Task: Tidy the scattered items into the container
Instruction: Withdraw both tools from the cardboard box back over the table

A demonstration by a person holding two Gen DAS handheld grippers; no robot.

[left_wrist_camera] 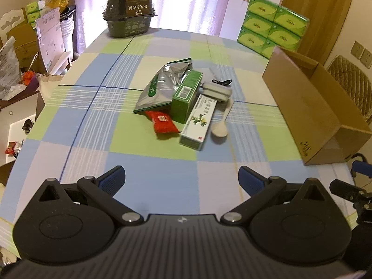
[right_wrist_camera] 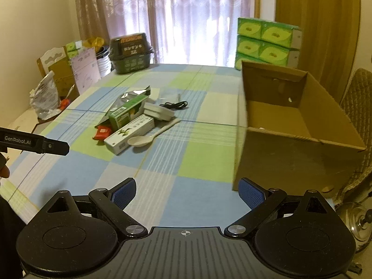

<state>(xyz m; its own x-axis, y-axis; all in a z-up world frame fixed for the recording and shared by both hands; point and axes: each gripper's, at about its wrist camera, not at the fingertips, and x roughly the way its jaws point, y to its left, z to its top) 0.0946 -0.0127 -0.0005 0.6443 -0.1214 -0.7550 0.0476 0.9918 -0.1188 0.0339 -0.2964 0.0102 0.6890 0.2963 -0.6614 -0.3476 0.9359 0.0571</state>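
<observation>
A pile of items lies mid-table: a silver foil pouch point(left_wrist_camera: 160, 88), a green box point(left_wrist_camera: 187, 95), a white-and-green long box point(left_wrist_camera: 197, 123), a red snack packet point(left_wrist_camera: 162, 124), a white spoon point(left_wrist_camera: 220, 125), a grey-white block point(left_wrist_camera: 217, 90) and a black cable point(right_wrist_camera: 174, 104). An open cardboard box point(right_wrist_camera: 297, 125) stands on the table's right side, nothing visible inside. My left gripper point(left_wrist_camera: 181, 180) is open, hovering short of the pile. My right gripper point(right_wrist_camera: 186, 193) is open too, near the cardboard box's front corner. Both hold nothing.
A dark green basket point(left_wrist_camera: 129, 16) sits at the table's far end, and stacked green tissue packs point(left_wrist_camera: 272, 28) at the far right. Boxes, bags and a chair crowd the left side point(left_wrist_camera: 25, 53). A quilted chair point(right_wrist_camera: 358, 107) stands behind the cardboard box.
</observation>
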